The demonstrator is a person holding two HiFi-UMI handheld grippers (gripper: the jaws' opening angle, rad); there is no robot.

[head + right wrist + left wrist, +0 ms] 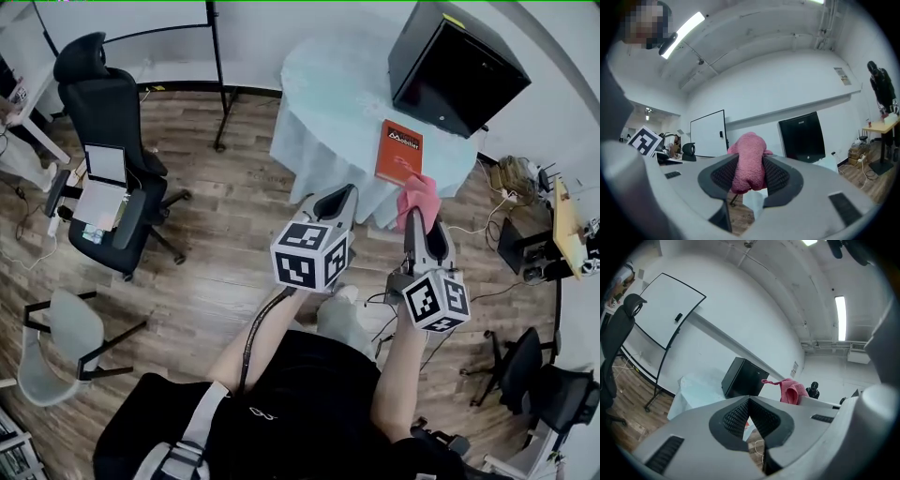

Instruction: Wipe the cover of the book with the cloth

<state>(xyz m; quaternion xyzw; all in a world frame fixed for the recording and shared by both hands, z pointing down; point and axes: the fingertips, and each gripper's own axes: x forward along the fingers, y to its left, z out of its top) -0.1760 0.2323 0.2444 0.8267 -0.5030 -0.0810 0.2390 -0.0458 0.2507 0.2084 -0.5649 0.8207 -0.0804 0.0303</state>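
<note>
Evidently the round surface, draped in a pale covering, stands just ahead of the person, with a black box on its far side and the orange-red book lying flat, cover up, near its front edge. Both grippers are held out in front of the person, short of the book. The left gripper is off to the book's left; its own view shows its fingers brought together at the tips with nothing between them. The right gripper points toward the book's near corner, and its fingers are clamped on the pink cloth, which bulges up and out between the ribbed pads in the right gripper view. From the head view the cloth overlaps the surface's front edge beside the book's near right corner, though whether it touches the cover cannot be told. The step in hand looks like the approach: the cloth is secured, but wiping has not begun. The next move probably calls for lowering the right gripper until the cloth presses flat on the cover, then sweeping it across. The empty left gripper could steady the book's edge so it does not slide.
</note>
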